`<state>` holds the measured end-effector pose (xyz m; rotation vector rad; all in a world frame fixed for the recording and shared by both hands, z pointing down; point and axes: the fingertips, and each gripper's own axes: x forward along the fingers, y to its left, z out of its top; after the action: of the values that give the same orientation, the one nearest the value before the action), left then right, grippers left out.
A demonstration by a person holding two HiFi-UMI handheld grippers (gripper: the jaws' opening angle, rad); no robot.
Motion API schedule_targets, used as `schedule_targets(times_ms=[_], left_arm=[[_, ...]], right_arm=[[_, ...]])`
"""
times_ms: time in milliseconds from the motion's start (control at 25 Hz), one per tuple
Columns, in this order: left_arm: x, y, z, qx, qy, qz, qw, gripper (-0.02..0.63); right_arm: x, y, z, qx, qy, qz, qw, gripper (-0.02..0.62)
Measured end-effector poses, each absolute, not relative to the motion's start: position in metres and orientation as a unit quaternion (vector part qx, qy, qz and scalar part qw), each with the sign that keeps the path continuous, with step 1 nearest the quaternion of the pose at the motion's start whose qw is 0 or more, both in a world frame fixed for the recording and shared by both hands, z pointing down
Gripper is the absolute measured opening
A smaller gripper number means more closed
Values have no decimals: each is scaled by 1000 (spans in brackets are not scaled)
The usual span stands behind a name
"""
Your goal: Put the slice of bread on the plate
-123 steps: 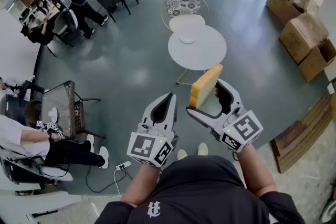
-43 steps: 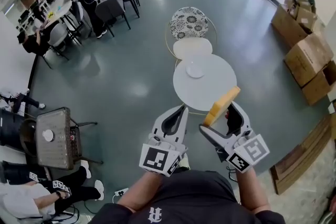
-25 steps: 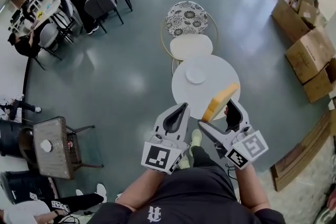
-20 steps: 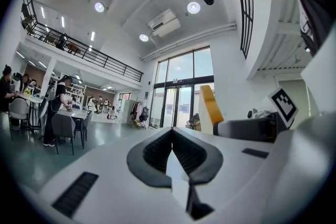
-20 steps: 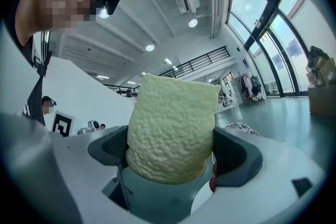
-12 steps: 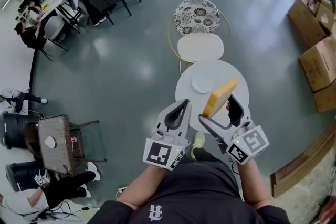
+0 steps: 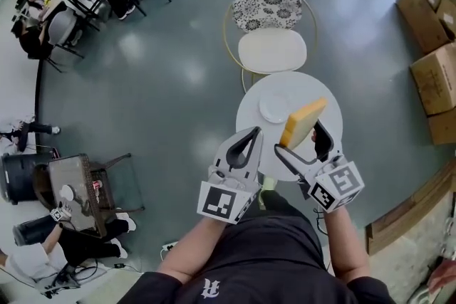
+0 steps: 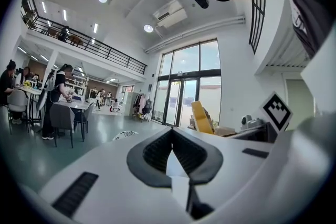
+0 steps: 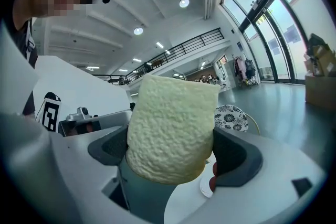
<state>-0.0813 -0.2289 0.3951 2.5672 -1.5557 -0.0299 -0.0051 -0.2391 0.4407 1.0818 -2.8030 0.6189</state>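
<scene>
Nearer now: bench (image 7: 317, 85) and plate (image 7: 273, 108). Right tongs (image 7: 300, 138) pinch the slice of bread (image 7: 303, 120); left tongs (image 7: 253, 133) pressed together.

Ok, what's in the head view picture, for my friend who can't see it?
The right hand-held gripper holds a thick yellow slice of bread over a round white table with a small white plate on it. The left hand-held gripper is shut and empty beside it.
</scene>
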Motion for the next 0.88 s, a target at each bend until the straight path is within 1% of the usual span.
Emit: schedule_targets(times_ms=[120,280,880], left_arm=[[-88,-245,415,858,-505,-10,93,8],[-91,-268,444,868,-486,0,102,8],[-103,-319,567,869,-475,19,134,8]], right_arm=[[-16,-255,461,362,-907,208,52,503],[-23,-278,497,379,-898,213,74,503],[-26,-339,695,403,-858,252,196,503]])
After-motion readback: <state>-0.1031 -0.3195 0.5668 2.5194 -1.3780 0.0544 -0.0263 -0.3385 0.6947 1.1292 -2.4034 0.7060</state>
